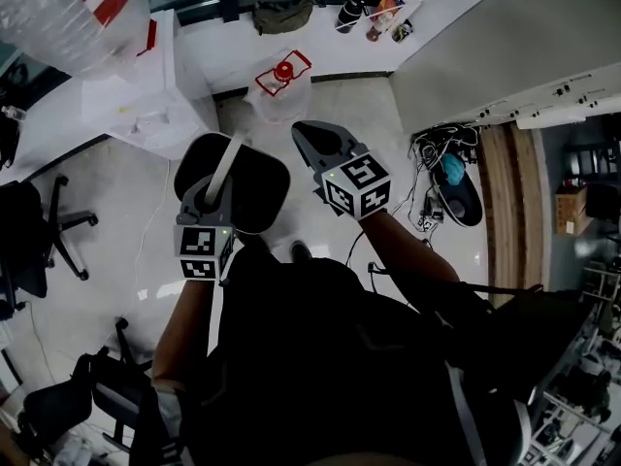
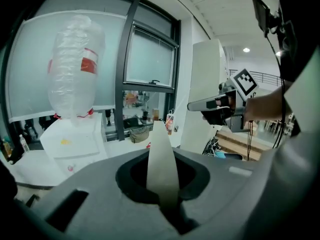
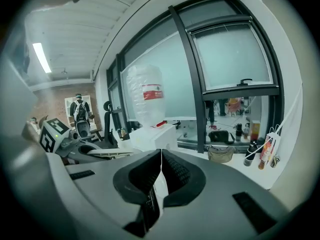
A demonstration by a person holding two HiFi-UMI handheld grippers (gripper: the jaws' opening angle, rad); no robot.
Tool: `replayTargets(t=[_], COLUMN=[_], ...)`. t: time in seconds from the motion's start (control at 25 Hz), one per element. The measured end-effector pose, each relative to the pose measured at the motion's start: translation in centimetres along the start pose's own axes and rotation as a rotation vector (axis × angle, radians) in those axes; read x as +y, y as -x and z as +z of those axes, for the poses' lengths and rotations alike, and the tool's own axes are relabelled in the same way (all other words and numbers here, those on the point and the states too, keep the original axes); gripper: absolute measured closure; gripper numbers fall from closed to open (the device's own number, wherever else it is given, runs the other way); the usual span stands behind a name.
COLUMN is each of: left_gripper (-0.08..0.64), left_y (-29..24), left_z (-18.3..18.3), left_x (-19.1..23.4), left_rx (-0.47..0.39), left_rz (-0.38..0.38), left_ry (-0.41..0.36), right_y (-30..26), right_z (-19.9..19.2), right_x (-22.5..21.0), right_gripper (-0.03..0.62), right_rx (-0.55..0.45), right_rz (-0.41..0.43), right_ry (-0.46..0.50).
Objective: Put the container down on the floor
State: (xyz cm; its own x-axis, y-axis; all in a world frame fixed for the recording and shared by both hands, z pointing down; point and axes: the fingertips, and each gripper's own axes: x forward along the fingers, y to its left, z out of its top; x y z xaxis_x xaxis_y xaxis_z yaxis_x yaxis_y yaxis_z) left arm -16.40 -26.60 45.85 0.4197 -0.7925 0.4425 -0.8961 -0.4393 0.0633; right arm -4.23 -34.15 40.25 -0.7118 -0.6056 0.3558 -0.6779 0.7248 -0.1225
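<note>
Clear plastic bottle (image 1: pixel 73 13) sits upturned on a white dispenser (image 1: pixel 141 90), ahead-left of the left gripper (image 1: pixel 235 146). Red-handled container (image 1: pixel 281 81) stands on the floor (image 1: pixel 126 231) just ahead of the right gripper (image 1: pixel 303 132). Both grippers are pressed together, empty.

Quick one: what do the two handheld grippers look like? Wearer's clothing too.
Left gripper and right gripper: grey moulded bodies, black recess around pale jaws. Each carries a cube with black-and-white square markers and a small green light. The person wears a dark top.
</note>
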Motion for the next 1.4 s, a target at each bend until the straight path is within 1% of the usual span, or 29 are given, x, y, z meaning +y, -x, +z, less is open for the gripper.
replayTargets(t=[0.12,0.28,0.44,0.52,0.68,0.84,0.92,1.08,1.24,1.4], left_gripper=[0.532,0.531,0.531,0.531,0.532,0.531,0.531,0.531,0.531,0.531], left_y=[-1.3,-3.2,-5.3,-6.4,-9.0,-11.9,-13.3,-16.0,-18.1,-20.0], left_z=[-0.8,-2.1,-3.7,-4.9,-6.9,-9.6,-11.0,-14.3,-18.3,-21.7], left_x=[1.3,2.7,3.4,3.4,3.6,4.0,4.0,4.5,4.9,4.9], left_rx=[0.021,0.05,0.076,0.096,0.13,0.183,0.212,0.286,0.352,0.436], left_rz=[-0.028,-0.073,-0.104,-0.112,-0.104,-0.076,-0.065,-0.051,-0.042,-0.05], left_ry=[-0.02,-0.023,-0.035,-0.035,-0.028,-0.036,-0.033,-0.021,-0.009,-0.002], right_y=[-1.4,-2.7,-3.8,-4.2,-5.9,-7.9,-8.4,-9.4,-9.8,-10.6], right_z=[0.2,0.0,-1.5,-2.7,-4.7,-7.1,-8.5,-11.1,-13.6,-15.7], right_x=[-0.1,-0.1,-0.5,-1.0,-2.7,-4.5,-5.4,-7.4,-8.8,-9.9], right_gripper=[0.583,0.583,0.583,0.583,0.583,0.583,0.583,0.583,0.583,0.583], right_rx=[0.014,0.042,0.084,0.104,0.126,0.158,0.191,0.246,0.295,0.314], right_rz=[-0.03,-0.063,-0.066,-0.061,-0.029,0.032,0.059,0.09,0.111,0.128], right_ry=[-0.029,-0.015,0.009,0.002,-0.019,-0.044,-0.037,-0.007,-0.019,-0.015])
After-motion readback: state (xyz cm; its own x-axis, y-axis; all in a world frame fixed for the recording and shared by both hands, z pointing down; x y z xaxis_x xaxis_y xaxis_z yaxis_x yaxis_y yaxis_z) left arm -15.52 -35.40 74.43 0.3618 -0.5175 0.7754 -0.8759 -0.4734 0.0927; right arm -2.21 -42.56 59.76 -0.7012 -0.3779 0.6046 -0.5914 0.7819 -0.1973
